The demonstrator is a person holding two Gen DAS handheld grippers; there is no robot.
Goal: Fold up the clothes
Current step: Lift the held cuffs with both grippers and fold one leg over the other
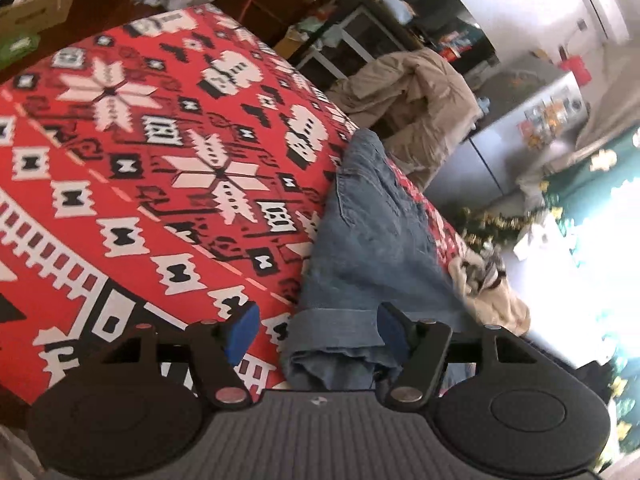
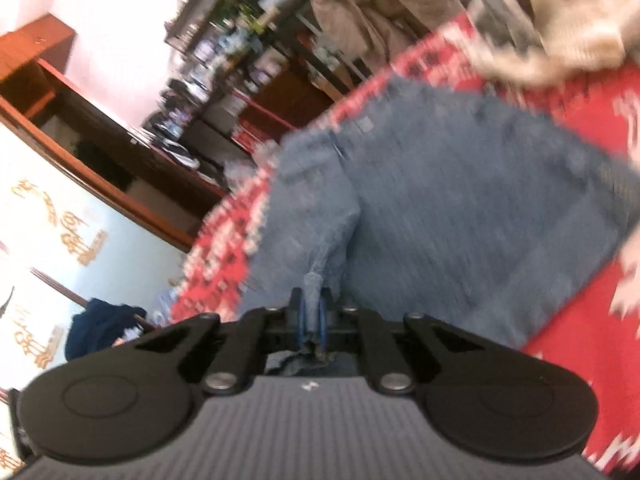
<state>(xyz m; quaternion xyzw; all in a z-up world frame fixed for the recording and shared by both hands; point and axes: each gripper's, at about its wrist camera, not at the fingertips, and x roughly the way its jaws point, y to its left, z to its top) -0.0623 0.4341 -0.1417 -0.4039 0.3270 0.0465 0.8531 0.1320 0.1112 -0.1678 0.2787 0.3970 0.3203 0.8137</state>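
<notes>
A pair of blue jeans [image 1: 368, 240] lies on a red, white and black patterned cloth [image 1: 132, 152] that covers the table. My left gripper [image 1: 318, 330] is open, its blue pads on either side of the cuffed leg end, which lies between them. My right gripper [image 2: 312, 320] is shut on a pinched fold of the jeans [image 2: 460, 208] and holds it a little above the cloth. The right wrist view is blurred by motion.
A cream and grey garment [image 1: 488, 292] lies on the cloth beside the jeans; it also shows in the right wrist view [image 2: 560, 32]. A beige jacket [image 1: 420, 96] hangs past the table's far edge. Shelves, a fridge and boxes stand around the room.
</notes>
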